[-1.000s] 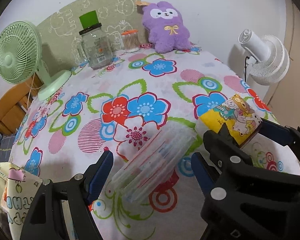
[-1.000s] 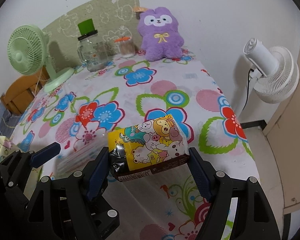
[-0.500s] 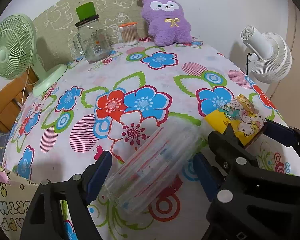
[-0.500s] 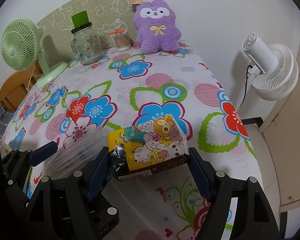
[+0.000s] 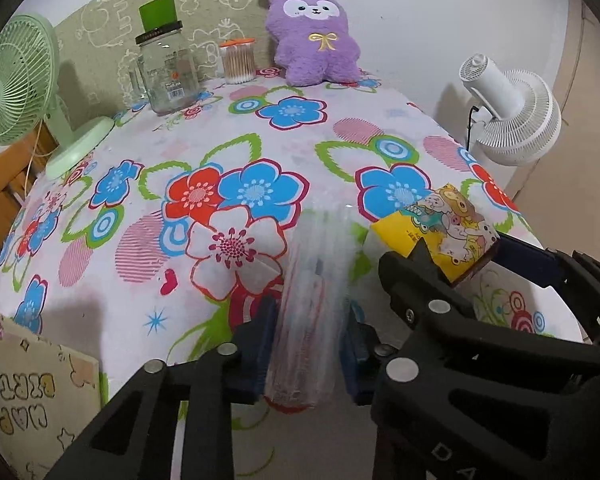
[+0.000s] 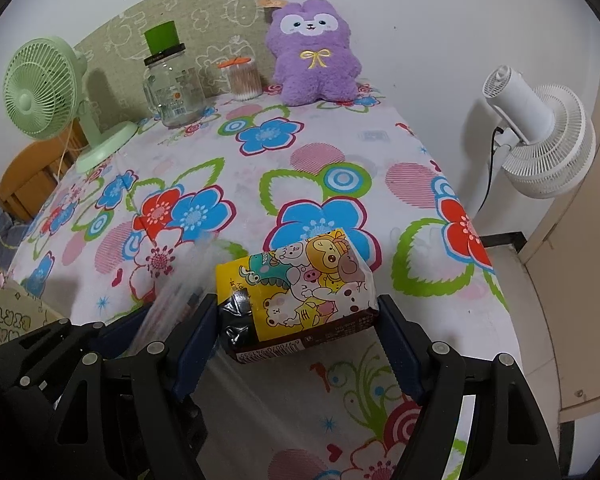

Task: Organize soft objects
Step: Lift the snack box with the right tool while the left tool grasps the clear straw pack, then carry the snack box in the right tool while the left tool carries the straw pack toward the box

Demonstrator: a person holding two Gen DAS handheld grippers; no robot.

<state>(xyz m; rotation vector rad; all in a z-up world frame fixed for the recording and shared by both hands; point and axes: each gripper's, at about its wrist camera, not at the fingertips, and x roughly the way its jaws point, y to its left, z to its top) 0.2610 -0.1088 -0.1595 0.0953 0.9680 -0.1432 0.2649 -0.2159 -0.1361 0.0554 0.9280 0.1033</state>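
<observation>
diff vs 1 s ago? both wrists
The left gripper has closed on the clear packet: its fingers, spread wide on either side before, now press both sides, and the packet has turned from slanted to nearly in line with them. The right gripper holds the cartoon tissue pack as before. Purple plush, glass jar and both fans are unmoved on or beside the table.

Upper left of your left wrist view: green desk fan (image 5: 10,88) on the floral tablecloth (image 5: 228,140). Beside it, top centre, a glass jar (image 5: 167,72) with a green cup on its lid, then a cotton-swab tub (image 5: 238,60). White fan (image 5: 512,120) at right edge. Birthday card (image 5: 24,396) lower left.
</observation>
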